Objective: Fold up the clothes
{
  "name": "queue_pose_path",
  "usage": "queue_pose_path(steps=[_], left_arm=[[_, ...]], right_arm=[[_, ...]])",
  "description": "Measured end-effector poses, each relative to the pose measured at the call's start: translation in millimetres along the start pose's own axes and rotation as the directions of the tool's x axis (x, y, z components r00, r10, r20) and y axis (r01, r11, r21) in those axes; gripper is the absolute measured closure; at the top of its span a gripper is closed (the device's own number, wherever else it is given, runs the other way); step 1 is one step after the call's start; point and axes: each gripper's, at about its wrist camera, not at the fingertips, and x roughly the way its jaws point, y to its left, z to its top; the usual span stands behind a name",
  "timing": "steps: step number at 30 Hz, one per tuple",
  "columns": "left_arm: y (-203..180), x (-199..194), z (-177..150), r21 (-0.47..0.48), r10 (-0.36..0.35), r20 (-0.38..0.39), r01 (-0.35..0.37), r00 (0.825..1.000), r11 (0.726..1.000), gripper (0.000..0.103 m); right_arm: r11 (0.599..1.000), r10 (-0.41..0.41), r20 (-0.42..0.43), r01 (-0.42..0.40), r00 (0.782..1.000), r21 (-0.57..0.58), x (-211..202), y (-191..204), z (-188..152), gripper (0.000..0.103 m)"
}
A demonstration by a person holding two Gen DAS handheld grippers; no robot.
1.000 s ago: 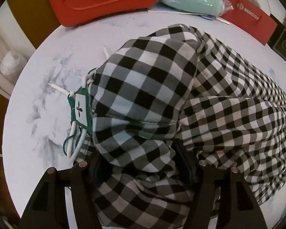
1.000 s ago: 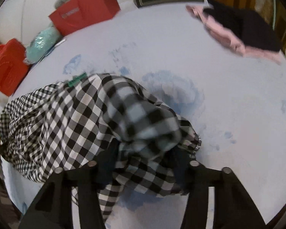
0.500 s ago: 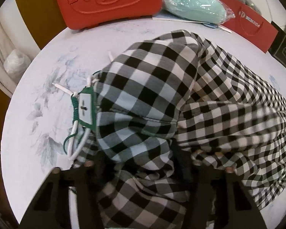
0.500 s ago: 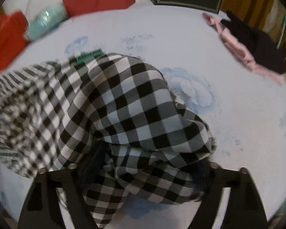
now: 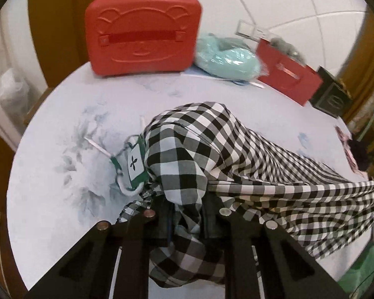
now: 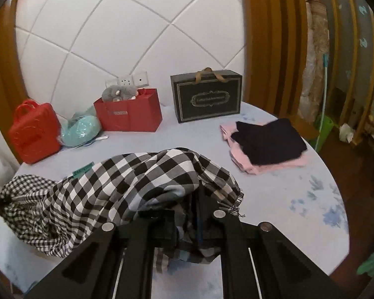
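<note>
A black-and-white checked garment [image 5: 187, 144] hangs bunched between both grippers above the round white table [image 5: 62, 149]. My left gripper [image 5: 187, 214] has its jaws closing, pinching a gathered fold of the cloth. A green-and-white hang tag [image 5: 135, 165] with white cords dangles at the cloth's left edge. In the right wrist view the same checked garment [image 6: 137, 174] drapes over my right gripper [image 6: 187, 214], whose jaws are also closing on a fold. The cloth runs taut from one gripper to the other. The fingertips are partly hidden under fabric.
Along the far edge of the table stand a red case [image 5: 142, 30], a mint bundle in plastic [image 5: 227, 59], a red paper bag [image 6: 128, 112] and a black gift box [image 6: 207, 97]. Folded pink and black clothes [image 6: 266, 144] lie at the right. The table edge [image 6: 336, 199] curves close by.
Both grippers have risen with the checked garment and their jaws have narrowed on it. The cloth has lifted off the table and pulled taut. Both views now tilt up toward the wall.
</note>
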Motion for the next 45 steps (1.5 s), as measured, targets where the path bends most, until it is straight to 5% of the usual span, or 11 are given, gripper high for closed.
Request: queue_pose_path(steps=[6,9,12,15,21,28,35,37,38,40,45], left_arm=[[10.8,56.2,-23.9,-0.008,0.035,-0.199,-0.037,0.979,0.999,0.075],[15.4,53.7,-19.6,0.002,0.023,-0.197,-0.023,0.980,1.000,0.068],[19.6,19.2,0.2,0.048,0.044,-0.098,-0.039,0.994,0.998,0.060],[22.4,-4.9,21.5,0.086,0.046,-0.011,-0.044,0.999,0.995,0.041],[11.9,34.2,54.1,0.140,0.002,-0.048,0.004,0.999,0.990,0.038],[-19.5,110.2,53.4,0.164,-0.009,-0.194,0.041,0.981,0.986,0.038],[-31.5,149.5,29.9,0.169,0.054,-0.260,-0.009,0.964,0.986,0.039],[-37.4,147.7,24.0,0.191,0.088,-0.228,-0.044,0.970,0.981,0.058],[-40.3,145.0,23.6,0.199,0.091,-0.217,-0.048,0.972,0.979,0.078],[-38.8,133.5,30.9,0.189,0.101,-0.179,-0.067,0.979,0.980,0.093],[-22.4,88.1,64.0,0.119,0.155,-0.027,-0.151,0.988,0.981,0.101]], right_arm=[[0.993,0.039,-0.354,0.004,0.934,0.122,43.0,-33.6,-79.1,0.076],[0.986,0.049,-0.452,0.028,0.890,0.163,57.5,-49.2,-99.3,0.028],[0.990,0.029,-0.469,0.040,0.882,0.137,44.2,-55.7,-102.0,0.023],[0.987,0.018,-0.397,0.047,0.917,0.153,26.8,-71.6,-84.9,0.002],[0.985,0.105,-0.322,-0.053,0.941,0.167,68.9,-48.1,-49.2,0.000],[0.969,0.216,-0.387,-0.149,0.896,0.195,143.5,-8.9,-47.0,0.000],[0.976,0.182,-0.459,-0.104,0.870,0.190,194.9,12.6,-53.3,0.000],[0.977,0.187,-0.485,-0.112,0.854,0.180,206.5,22.8,-58.5,0.008],[0.982,0.172,-0.493,-0.111,0.853,0.152,210.5,31.4,-58.9,0.049],[0.991,0.134,-0.505,-0.104,0.853,0.087,217.9,49.9,-58.9,0.094],[0.989,0.012,-0.342,-0.061,0.940,-0.132,202.9,94.2,-3.3,0.098]])
